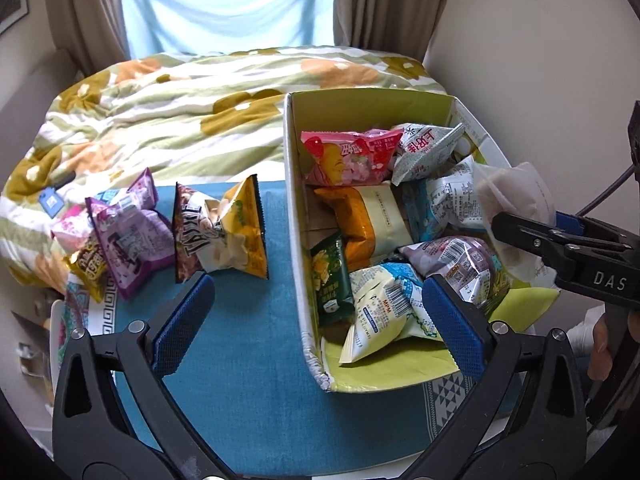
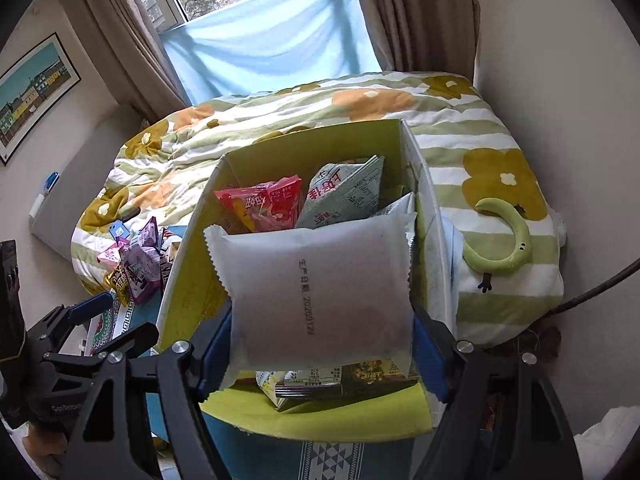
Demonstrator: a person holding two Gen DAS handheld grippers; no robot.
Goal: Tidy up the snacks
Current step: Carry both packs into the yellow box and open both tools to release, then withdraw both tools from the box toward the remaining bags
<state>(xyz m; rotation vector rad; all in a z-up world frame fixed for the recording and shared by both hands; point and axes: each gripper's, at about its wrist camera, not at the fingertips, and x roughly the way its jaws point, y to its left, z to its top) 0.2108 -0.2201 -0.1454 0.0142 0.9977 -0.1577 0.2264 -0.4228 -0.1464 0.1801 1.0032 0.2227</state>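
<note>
Snacks are mostly packed, it seems. Left of the cardboard box (image 1: 294,216), a few bags wait on the blue cloth (image 1: 240,340): a small gold packet (image 1: 86,268), a purple bag (image 1: 130,240) and a yellow and brown chip bag (image 1: 224,232). These three (and a pink one tucked behind them) look like what is left to do.

The left gripper (image 1: 316,320) is spread wide and holds nothing. It hangs low, over the near left wall of the box.

Inside the box is a big jumble. There is a pink bag (image 1: 348,156) at the far end, an orange and cream bag (image 1: 368,224) in the middle, a dark green packet (image 1: 330,280) by the left wall, and white and blue bags (image 1: 384,308) at the near end.

The right gripper (image 2: 320,336) is squeezing a white pillow pack (image 2: 320,288) from both sides, just above the near right part of the box. The pack is puffy and frosted, with zigzag ends and a printed date line down its middle. I think it goes in the box next.
</note>
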